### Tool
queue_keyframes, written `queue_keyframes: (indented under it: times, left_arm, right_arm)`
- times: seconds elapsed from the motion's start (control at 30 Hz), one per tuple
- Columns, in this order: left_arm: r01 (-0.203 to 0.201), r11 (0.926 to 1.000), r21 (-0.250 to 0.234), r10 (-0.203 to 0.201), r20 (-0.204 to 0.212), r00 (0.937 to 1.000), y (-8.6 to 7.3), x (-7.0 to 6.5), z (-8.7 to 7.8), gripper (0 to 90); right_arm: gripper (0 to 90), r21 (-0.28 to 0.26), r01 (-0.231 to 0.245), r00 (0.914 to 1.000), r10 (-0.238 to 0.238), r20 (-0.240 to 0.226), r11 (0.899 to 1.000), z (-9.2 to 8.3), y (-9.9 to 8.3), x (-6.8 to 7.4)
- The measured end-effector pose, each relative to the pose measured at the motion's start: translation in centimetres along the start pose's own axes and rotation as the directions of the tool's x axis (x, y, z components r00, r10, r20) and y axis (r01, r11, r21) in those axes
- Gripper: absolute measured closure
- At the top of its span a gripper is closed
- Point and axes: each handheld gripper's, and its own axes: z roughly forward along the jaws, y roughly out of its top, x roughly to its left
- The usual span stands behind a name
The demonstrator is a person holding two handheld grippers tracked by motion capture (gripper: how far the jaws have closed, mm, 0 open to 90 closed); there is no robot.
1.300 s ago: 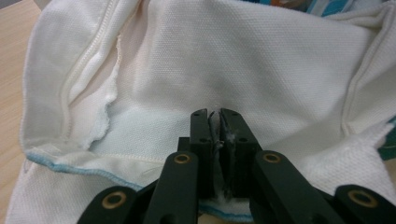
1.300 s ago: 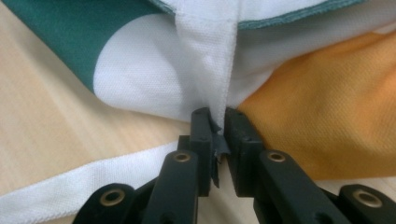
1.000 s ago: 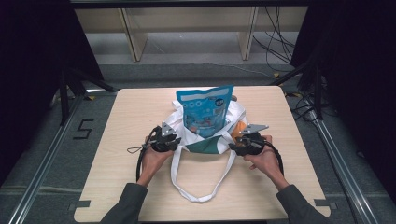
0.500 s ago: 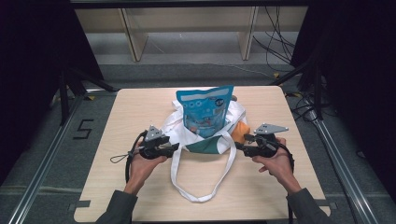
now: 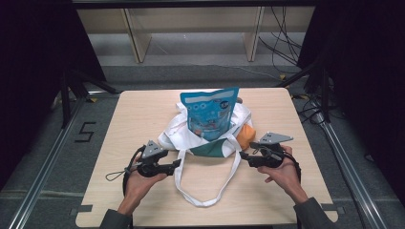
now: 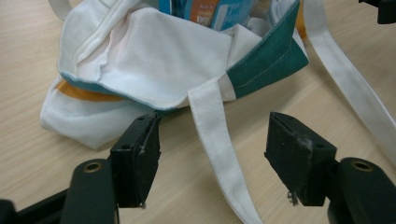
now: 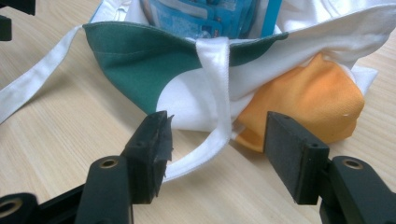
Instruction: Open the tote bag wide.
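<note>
My left gripper (image 6: 212, 163) has its jaws apart, having just been opening; the bag's white strap (image 6: 217, 140) runs between them along the table, touched by neither pad. My right gripper (image 7: 217, 156) likewise stands apart after opening further, with the other end of the strap (image 7: 219, 93) passing between its jaws, free of both pads. In the high view the left gripper (image 5: 177, 163) sits just beside the bag's near left corner and the right gripper (image 5: 242, 155) just beside its near right corner, both pointing inward at each other. The bag (image 5: 210, 138) lies slumped on the table (image 5: 143, 109) between them, its mouth facing up and toward me, green rim nearest. Its strap loops out from the near edge toward me, flat on the wood. A blue pouch (image 5: 208, 114) stands upright in the bag, long axis vertical, printed face toward me. An orange patch (image 7: 308, 100) bulges at the bag's right lower corner, just beyond my right jaws.
</note>
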Motion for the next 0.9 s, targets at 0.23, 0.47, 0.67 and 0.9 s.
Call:
queue_keyframes:
  times: [0.23,0.47,0.67,0.9]
  left_arm:
    - [0.021,0.9997,-0.013,-0.021,-0.01,0.9997,-0.8,-0.3,-0.9,29.8]
    - [0.036,0.9991,-0.022,-0.036,-0.004,0.9993,-1.8,-0.8,-1.6,21.9]
    - [0.049,0.9985,-0.025,-0.049,-0.008,0.9988,-2.6,-1.4,-2.1,15.6]
    - [0.026,0.9997,-0.003,-0.026,-0.008,0.9996,-3.7,-1.9,-2.3,16.8]
  right_arm:
    - [39.6,0.031,0.008,0.9998,-0.009,0.018,0.999,0.2,-0.3,0.6]
    - [39.1,0.033,0.017,0.9997,-0.017,0.015,0.999,0.1,-0.4,0.9]
    - [38.5,0.046,0.028,0.9996,-0.028,0.008,0.999,0.4,-0.6,0.8]
    - [38.2,0.044,0.028,0.9995,-0.029,0.015,0.999,0.1,-0.9,1.0]
